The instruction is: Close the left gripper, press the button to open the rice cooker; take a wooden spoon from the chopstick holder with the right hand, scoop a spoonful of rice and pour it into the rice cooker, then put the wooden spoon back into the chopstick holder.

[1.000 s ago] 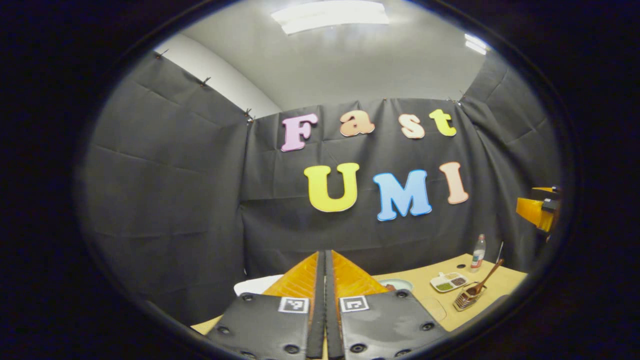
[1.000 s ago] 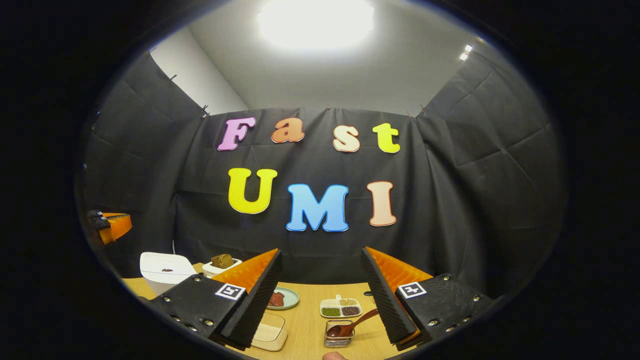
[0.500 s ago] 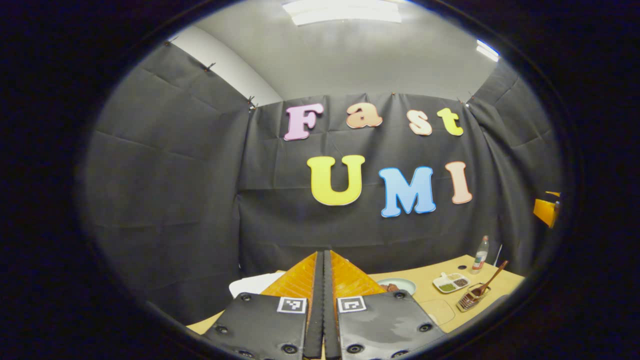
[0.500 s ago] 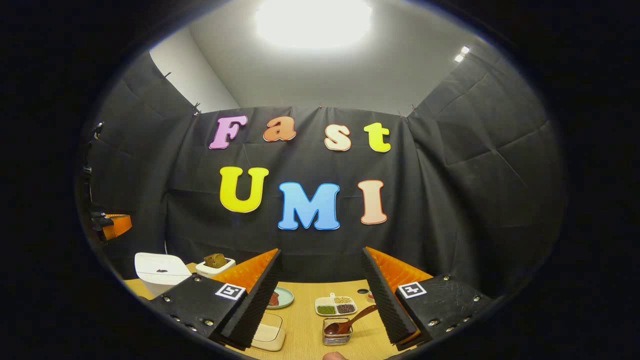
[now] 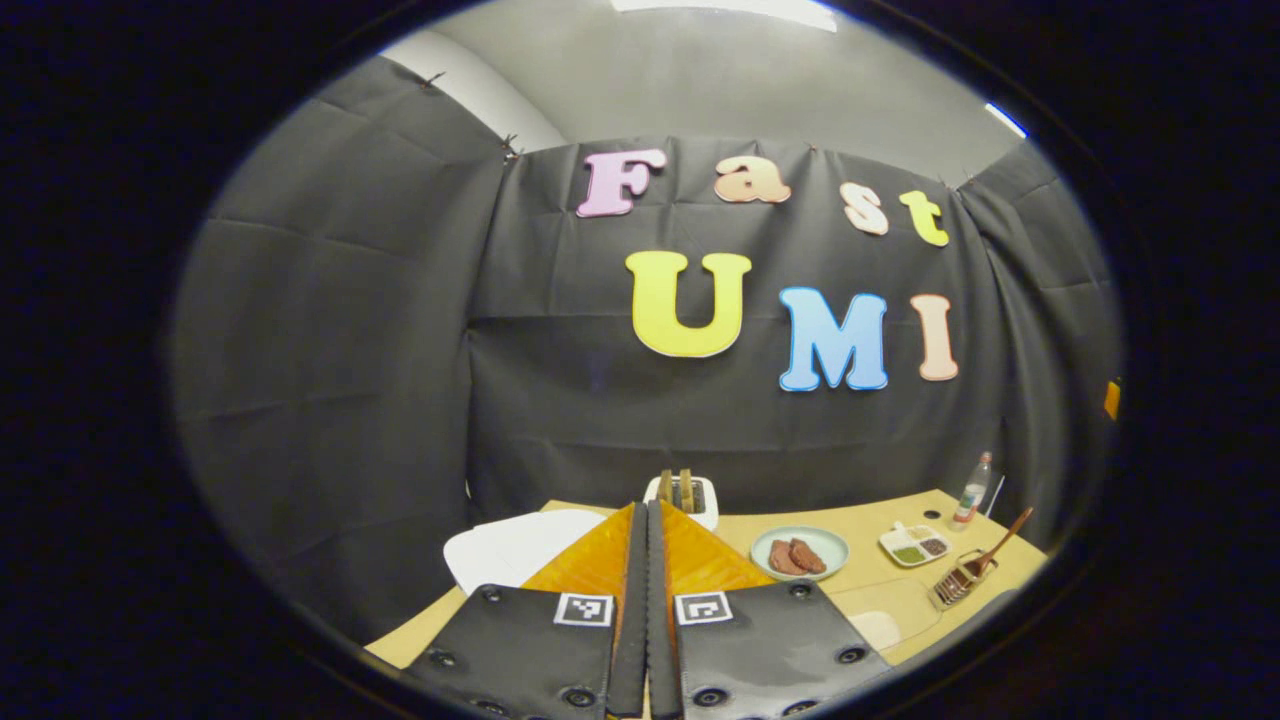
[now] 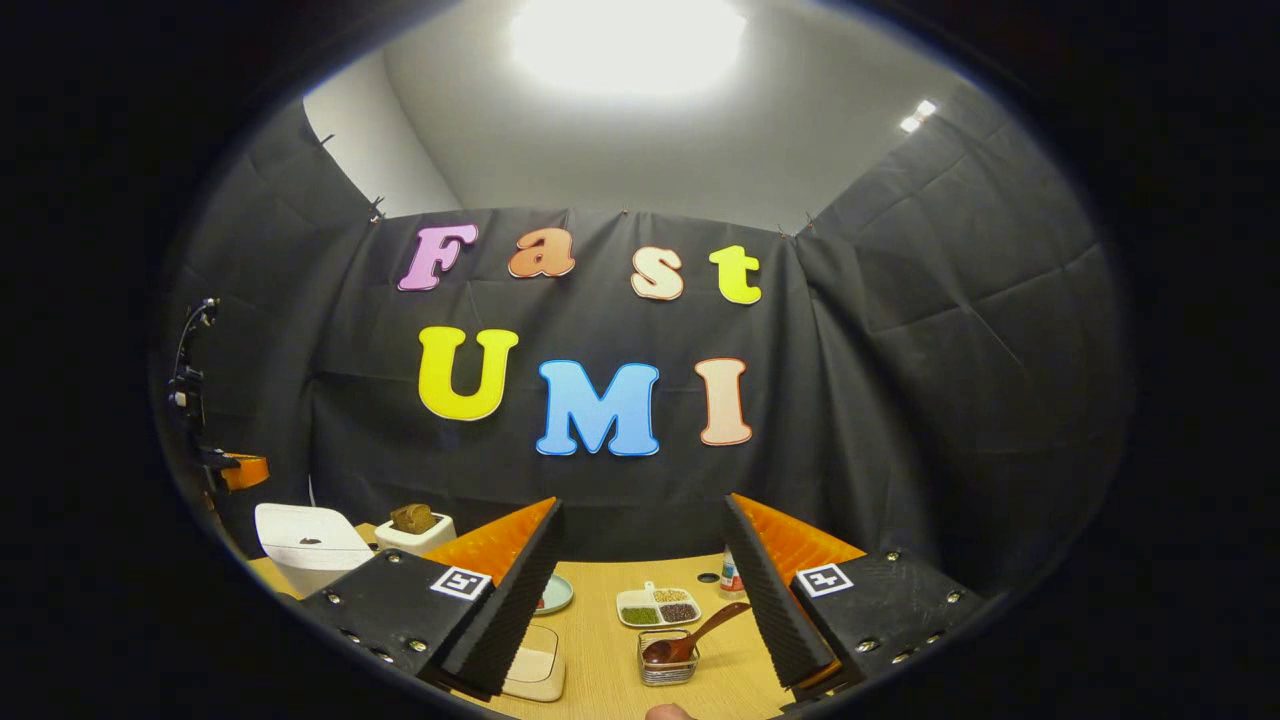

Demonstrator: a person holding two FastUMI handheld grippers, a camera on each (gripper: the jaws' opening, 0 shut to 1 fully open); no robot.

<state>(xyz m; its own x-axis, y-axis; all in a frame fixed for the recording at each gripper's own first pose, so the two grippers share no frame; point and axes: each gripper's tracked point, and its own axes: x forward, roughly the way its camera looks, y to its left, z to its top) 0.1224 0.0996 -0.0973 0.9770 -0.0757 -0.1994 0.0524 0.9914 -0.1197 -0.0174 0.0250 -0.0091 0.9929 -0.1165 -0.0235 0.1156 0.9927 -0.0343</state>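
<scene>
Wood table [image 6: 610, 650] w/ black cloth behind. My left gripper [image 5: 646, 520] is pressed together, rice cooker [image 5: 510, 545] just left of its tips, half hidden. My right gripper [image 6: 640, 545] is spread; wooden spoon [image 6: 690, 640] in chopstick holder [image 6: 668, 668] sits between its fingers, sectioned dish [image 6: 657, 606] behind.

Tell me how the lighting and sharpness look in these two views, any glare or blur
Right gripper view: the ceiling light is blown out to a white glare, while the wooden spoon and chopstick holder stay sharp. Left gripper view: dimmer and more even, the ceiling light cut off at the top, edges slightly soft. Both bend the wall's straight lines, fisheye style.
</scene>
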